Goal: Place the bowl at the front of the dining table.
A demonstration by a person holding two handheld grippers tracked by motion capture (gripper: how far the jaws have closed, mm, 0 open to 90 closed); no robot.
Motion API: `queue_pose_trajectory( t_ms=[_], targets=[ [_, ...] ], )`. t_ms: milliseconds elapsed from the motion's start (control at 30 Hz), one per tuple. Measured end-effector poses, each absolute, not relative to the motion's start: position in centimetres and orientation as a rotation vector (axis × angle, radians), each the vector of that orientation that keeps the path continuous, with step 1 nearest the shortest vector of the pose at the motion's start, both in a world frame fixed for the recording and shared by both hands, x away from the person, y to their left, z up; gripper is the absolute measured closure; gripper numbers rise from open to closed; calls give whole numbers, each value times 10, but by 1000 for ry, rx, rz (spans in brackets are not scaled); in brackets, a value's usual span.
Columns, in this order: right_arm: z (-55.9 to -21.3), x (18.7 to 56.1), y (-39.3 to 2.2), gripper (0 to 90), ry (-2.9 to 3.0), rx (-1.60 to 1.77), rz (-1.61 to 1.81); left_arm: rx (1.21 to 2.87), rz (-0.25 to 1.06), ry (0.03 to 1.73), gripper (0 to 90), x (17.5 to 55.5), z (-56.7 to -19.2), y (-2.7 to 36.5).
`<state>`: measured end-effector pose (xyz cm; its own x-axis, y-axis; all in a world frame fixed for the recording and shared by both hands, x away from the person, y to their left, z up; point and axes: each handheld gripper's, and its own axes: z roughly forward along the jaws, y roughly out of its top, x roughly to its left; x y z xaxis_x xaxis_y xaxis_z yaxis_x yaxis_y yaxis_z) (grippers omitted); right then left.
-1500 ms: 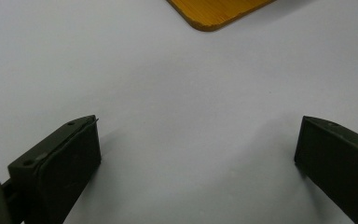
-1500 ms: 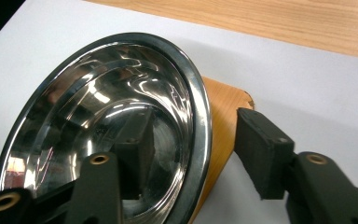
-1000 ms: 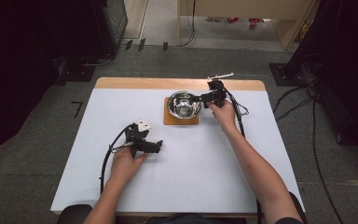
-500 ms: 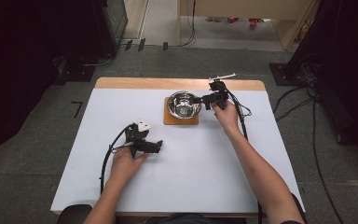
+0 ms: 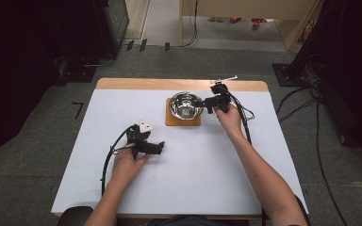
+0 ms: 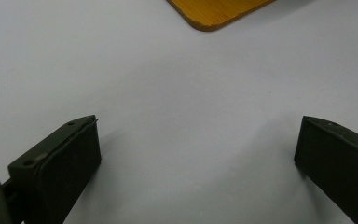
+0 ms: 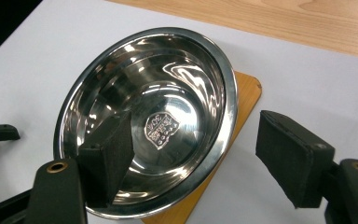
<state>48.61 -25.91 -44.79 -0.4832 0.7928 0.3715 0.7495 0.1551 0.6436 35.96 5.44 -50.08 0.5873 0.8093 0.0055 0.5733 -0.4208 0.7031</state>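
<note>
The right claw [image 7: 193, 154] stands with its jaws apart over the near rim of the bowl [image 7: 154, 116]: in the right gripper view one pad hangs inside the bowl's hollow and the other outside it, over the white counter [image 7: 317, 93], so the rim lies between them but neither pad presses on it. From the high view the same claw [image 5: 208, 103] sits just at the bowl's right edge, held by the person's right hand [image 5: 229, 117]. The bowl [image 5: 186, 104] is shiny steel, empty, with a stamped mark on its bottom, and it rests on a small wooden board [image 5: 169, 121] toward the far middle of the counter [image 5: 217, 169]. The left claw [image 5: 159, 147] rests low on the counter, well apart from the bowl, under the left hand [image 5: 125, 165]; the left gripper view shows its jaws wide apart with nothing but bare white surface between them and a corner of the board [image 6: 214, 14] farther off. As for progress, I judge the work to be at the reach-and-grasp stage: the right claw is lined up astride the rim, but the grip itself is not yet made, and the bowl sits flat on its board. What is left seems to be closing on the rim, then lifting or moving the bowl.
</note>
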Motion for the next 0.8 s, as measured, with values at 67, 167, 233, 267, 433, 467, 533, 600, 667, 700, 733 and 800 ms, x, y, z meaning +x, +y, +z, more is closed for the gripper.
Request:
queue_pose_trajectory(
  t_ms=[67,167,233,267,433,467,533,600,667,700,733,800],
  targets=[
    [-447,484,-259,278,2348,1559,1253,2148,456,1093,1,360,-501,54],
    [-447,481,-259,278,2344,1550,1276,2150,456,1092,1,360,-501,54],
    [-447,479,-259,278,2348,1538,1277,2150,456,1092,1,360,-501,54],
    [-446,478,-258,278,2352,1535,1268,2150,456,1092,1,360,-501,54],
    [-446,474,-258,278,2346,1511,1264,2150,455,1092,1,360,-501,54],
    [-446,473,-258,278,2342,1510,1266,2148,455,1093,1,360,-501,54],
    [-446,472,-259,278,2343,1501,1261,2148,455,1093,1,360,-501,54],
    [-446,470,-259,278,2345,1495,1251,2150,455,1092,1,360,-501,54],
    [-446,467,-259,279,2344,1486,1248,2148,454,1093,1,360,-501,54],
    [-445,467,-258,279,2345,1480,1247,2150,454,1092,1,360,-501,54],
    [-445,466,-258,279,2345,1477,1249,2150,454,1092,1,360,-501,54],
    [-444,463,-257,278,2351,1471,1252,2150,454,1092,1,360,-501,54]
  ],
)
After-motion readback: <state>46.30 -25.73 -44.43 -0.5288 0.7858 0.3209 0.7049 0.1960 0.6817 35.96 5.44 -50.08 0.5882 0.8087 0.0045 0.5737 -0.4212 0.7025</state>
